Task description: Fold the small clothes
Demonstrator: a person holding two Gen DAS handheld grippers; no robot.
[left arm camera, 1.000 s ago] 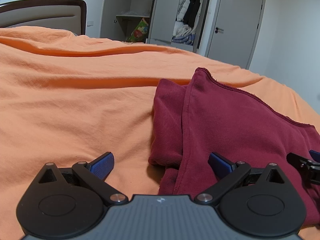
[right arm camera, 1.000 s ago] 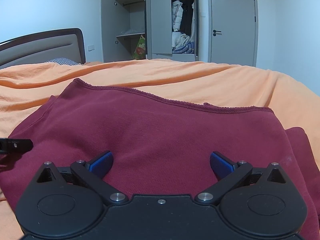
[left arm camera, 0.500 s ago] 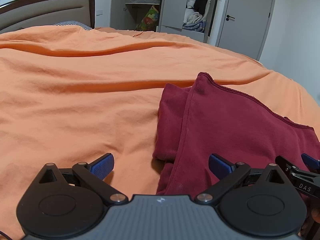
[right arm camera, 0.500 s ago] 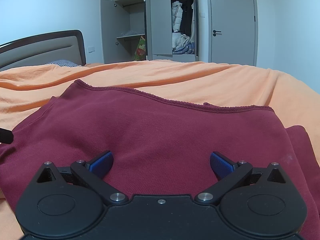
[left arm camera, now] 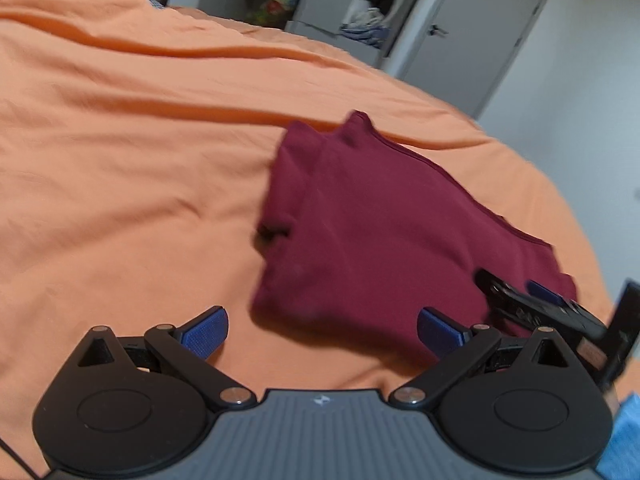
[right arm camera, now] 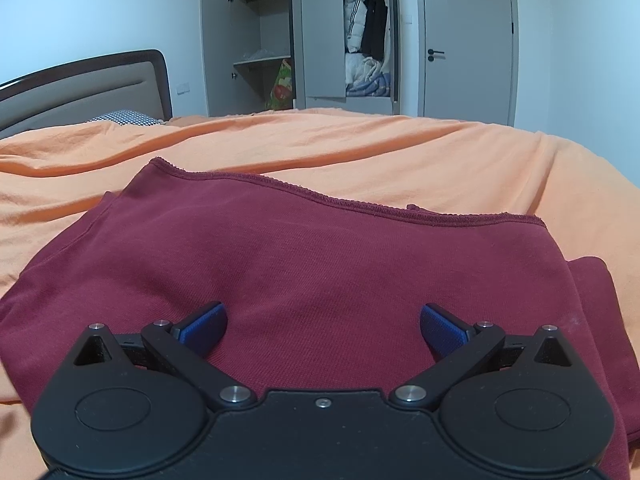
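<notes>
Blue-padded fingers [right arm camera: 202, 326] of the right gripper [right arm camera: 323, 326] stand wide apart and hold nothing, poised just over the near part of the maroon garment [right arm camera: 304, 264]. From this view the garment lies folded flat on the orange bedspread [right arm camera: 400, 152], its stitched hem running across the far edge and a second layer showing at the right side.

The left gripper [left arm camera: 322, 330] is likewise spread wide and empty; its left finger is over bare bedspread [left arm camera: 120, 184] and its right finger over the near edge of the garment [left arm camera: 380, 232]. This picture is blurred. At its lower right the right gripper [left arm camera: 532, 304] reaches in over the garment's near right corner, and a patch of blue [left arm camera: 624, 436] shows at the frame edge, too cut off to tell what it is.

Farther back, a padded headboard [right arm camera: 84, 88] stands at the left with a patterned pillow [right arm camera: 124, 117] below it. Beyond the bed an open grey wardrobe [right arm camera: 304, 36] shows hanging clothes and a colourful bag [right arm camera: 282, 88], with a closed grey door [right arm camera: 468, 40] to its right.
</notes>
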